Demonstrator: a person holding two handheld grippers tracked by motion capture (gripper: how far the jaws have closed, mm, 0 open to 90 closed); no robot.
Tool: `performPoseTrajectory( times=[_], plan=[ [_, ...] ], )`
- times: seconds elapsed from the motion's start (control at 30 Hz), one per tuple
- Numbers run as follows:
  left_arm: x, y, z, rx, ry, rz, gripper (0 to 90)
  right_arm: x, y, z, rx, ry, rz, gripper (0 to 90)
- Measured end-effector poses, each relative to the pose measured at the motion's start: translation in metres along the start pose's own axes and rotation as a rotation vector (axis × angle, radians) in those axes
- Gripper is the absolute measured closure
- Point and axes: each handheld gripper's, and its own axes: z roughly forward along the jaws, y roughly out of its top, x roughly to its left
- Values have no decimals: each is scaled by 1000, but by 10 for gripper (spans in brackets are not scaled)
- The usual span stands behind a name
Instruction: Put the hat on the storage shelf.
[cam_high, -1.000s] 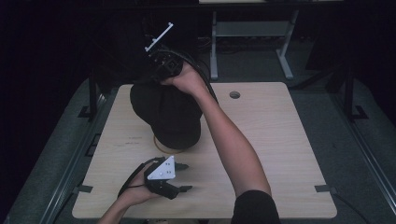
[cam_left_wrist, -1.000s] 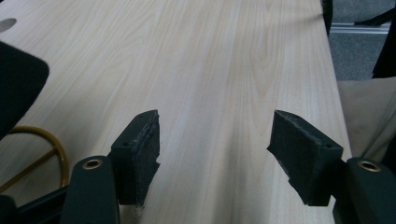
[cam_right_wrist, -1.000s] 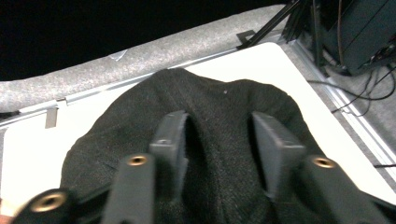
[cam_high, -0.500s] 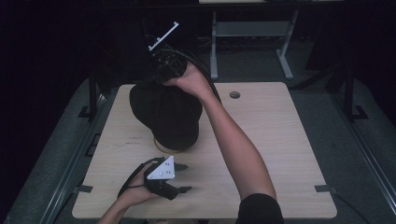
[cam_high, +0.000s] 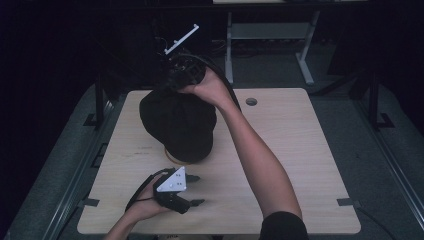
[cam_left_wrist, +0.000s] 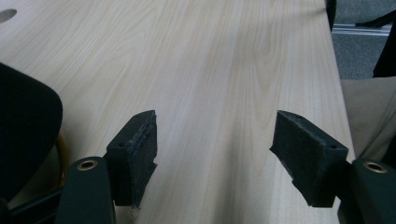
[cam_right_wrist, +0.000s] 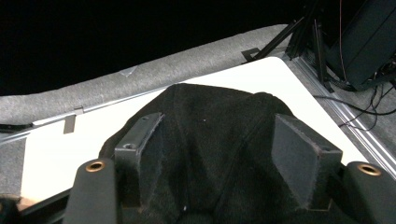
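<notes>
Dark floor and metal framing ringed the pale wooden table (cam_high: 300, 165) in the high view. A black hat (cam_high: 179, 122) sat on a tan round stand (cam_high: 172, 158) left of centre. My right gripper (cam_high: 172, 82) was at the hat's far edge, upper middle of the frame; in its own view black fabric (cam_right_wrist: 215, 140) bunched between the jaws, which stood apart, so I couldn't tell whether they pinched it. My left gripper (cam_high: 192, 190) rested low at the bottom left, jaws spread wide with bare table between them.

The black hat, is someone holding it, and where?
The right gripper has the black hat bunched between its jaws at the far edge. The left gripper holds nothing.
</notes>
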Motion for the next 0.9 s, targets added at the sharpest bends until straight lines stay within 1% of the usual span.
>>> performPoseTrajectory(
  times=[0.03, 0.1, 0.17, 0.2, 0.27, 0.33, 0.37, 0.4, 0.43, 0.47, 0.5, 0.63, 0.7, 0.73, 0.8, 0.83, 0.87, 0.9],
  plan=[
    [0, -1, 0, 2, 1, -4, 304, 1, 0, -2, -2, 2, 13, 338],
    [1, -3, 0, 4, 3, -11, 301, -1, -2, -4, -4, 2, 4, 333],
    [2, -5, -1, 7, 5, -19, 301, -1, -5, -6, -5, 6, 16, 328],
    [2, -6, -1, 2, 10, -25, 301, -2, -6, -7, -7, 3, 11, 326],
    [4, -7, -3, -2, 19, -30, 301, -3, -9, -10, -14, 3, 17, 323],
    [5, -7, -5, -6, 25, -42, 300, -3, -11, -13, -29, 9, 29, 318],
    [5, -8, -5, -10, 29, -46, 300, -3, -12, -14, -31, 21, 53, 316],
    [6, -8, -6, -5, 30, -46, 300, -4, -14, -16, -32, 22, 49, 314],
    [6, -8, -7, -3, 32, -46, 300, -4, -14, -17, -31, 16, 46, 310],
    [7, -9, -7, -2, 35, -47, 300, -3, -15, -19, -33, 18, 56, 310],
    [7, -9, -7, 1, 38, -48, 300, -4, -16, -21, -34, 15, 43, 310],
    [8, -11, -8, 0, 41, -58, 299, -4, -20, -28, -38, 1, 40, 303],
    [9, -11, -8, 2, 42, -56, 299, -4, -23, -32, -46, 0, 49, 298],
    [9, -12, -9, 2, 42, -60, 299, -3, -24, -34, -45, -1, 69, 295],
    [10, -12, -8, -2, 41, -67, 296, -4, -28, -38, -51, -8, 68, 293],
    [11, -12, -8, -5, 40, -68, 294, -4, -29, -40, -53, -11, 78, 290],
    [11, -13, -9, -6, 39, -70, 293, -5, -31, -42, -57, -16, 67, 289],
    [11, -13, -9, -6, 41, -72, 293, -4, -32, -44, -57, -17, 77, 286]
  ],
)
